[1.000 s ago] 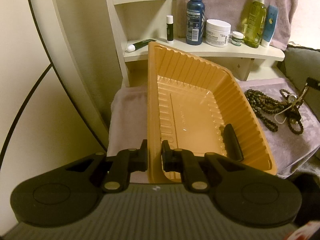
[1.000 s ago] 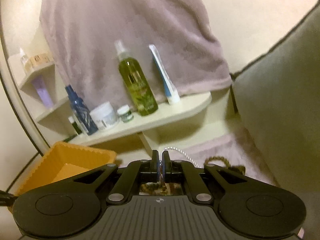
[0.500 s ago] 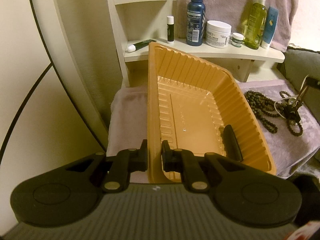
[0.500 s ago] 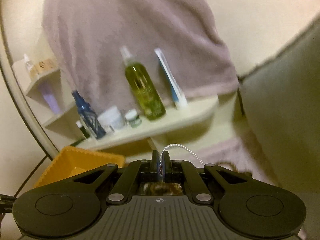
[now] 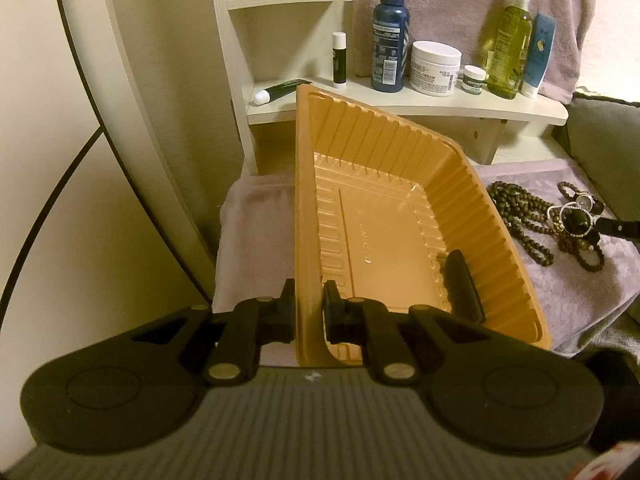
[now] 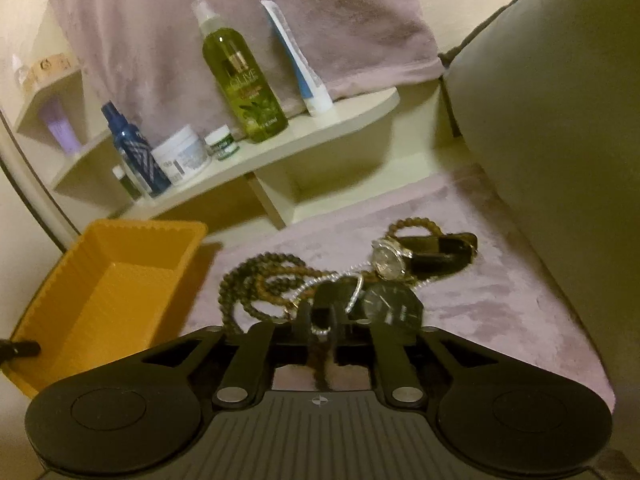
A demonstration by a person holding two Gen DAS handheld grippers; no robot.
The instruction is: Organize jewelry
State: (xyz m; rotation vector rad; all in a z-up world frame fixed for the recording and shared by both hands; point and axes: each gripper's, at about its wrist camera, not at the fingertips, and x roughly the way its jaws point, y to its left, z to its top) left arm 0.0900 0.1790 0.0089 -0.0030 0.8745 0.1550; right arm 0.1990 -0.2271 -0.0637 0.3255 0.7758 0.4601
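Left tongs (image 5: 308, 308): angled down, pinching orange tray (image 5: 472, 184) wall | right tongs (image 6: 320, 316): just opening, silver chain (image 6: 344, 300) between, over bead necklace (image 6: 256, 280), watches (image 6: 388, 262)

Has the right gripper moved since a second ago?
Yes. The right gripper has dipped down: the cream wooden shelf sits higher in its view, and the jewelry pile on the mauve towel now shows.

There is one orange tray (image 5: 400, 216). One black thing (image 5: 462, 286) lies in it, at its lower right. On the purple cloth (image 6: 500, 280) lie two watches (image 6: 388, 262), one long string of dark beads (image 6: 248, 280) and one silver chain (image 6: 356, 292). The shelf (image 5: 420, 104) at the top holds two bottles, two jars and three tubes.
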